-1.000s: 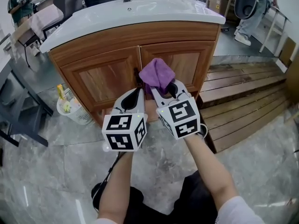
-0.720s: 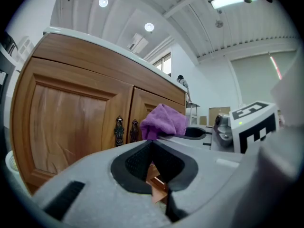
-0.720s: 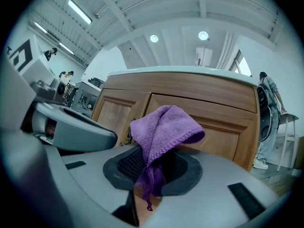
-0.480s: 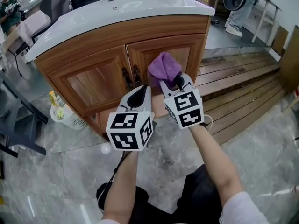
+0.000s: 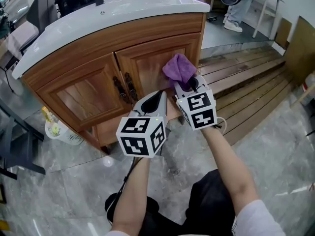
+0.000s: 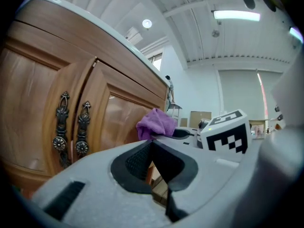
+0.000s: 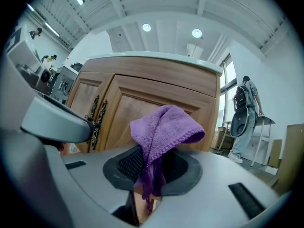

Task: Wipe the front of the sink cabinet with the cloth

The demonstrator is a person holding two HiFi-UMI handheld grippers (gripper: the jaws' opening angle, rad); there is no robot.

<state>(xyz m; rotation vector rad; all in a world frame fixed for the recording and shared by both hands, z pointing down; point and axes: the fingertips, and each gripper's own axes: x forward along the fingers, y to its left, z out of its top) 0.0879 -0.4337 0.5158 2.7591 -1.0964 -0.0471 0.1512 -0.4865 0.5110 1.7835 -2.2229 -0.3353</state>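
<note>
Looking steeply down on a grey marbled floor [image 5: 59,181], with the wooden sink cabinet [image 5: 93,95] standing on it and carrying a white basin top [image 5: 113,16]. Running along the cabinet's right side, low wooden decking [image 5: 246,77]. Standing well beyond the cabinet's far right corner, a person [image 7: 244,113] in jeans. Sitting on the floor just beside the cabinet's left end, a white mesh basket [image 5: 59,132]. Facing the camera, two cabinet doors, with a pair of dark ornate handles [image 5: 124,86] hanging side by side where they meet. Reaching toward the right door [image 5: 147,65], both forearms, each hand carrying its tool with the marker cube nearest the camera. Hovering near the lower middle of the cabinet front, the left gripper [image 5: 160,94], its jaws closing together at the tips and pinching nothing, pointing at the door [image 6: 123,122] without touching it. Sitting just beside it and further right, the right gripper [image 5: 186,85], jaws clamping on the purple cloth [image 5: 179,69]. Bunching up above those jaws [image 7: 152,158], the cloth [image 7: 164,125] is folding over itself with a short tail dangling down between the pads, and is pressing against the right door's panel near its outer edge, as far as the left gripper view [image 6: 154,124] is showing.
</note>
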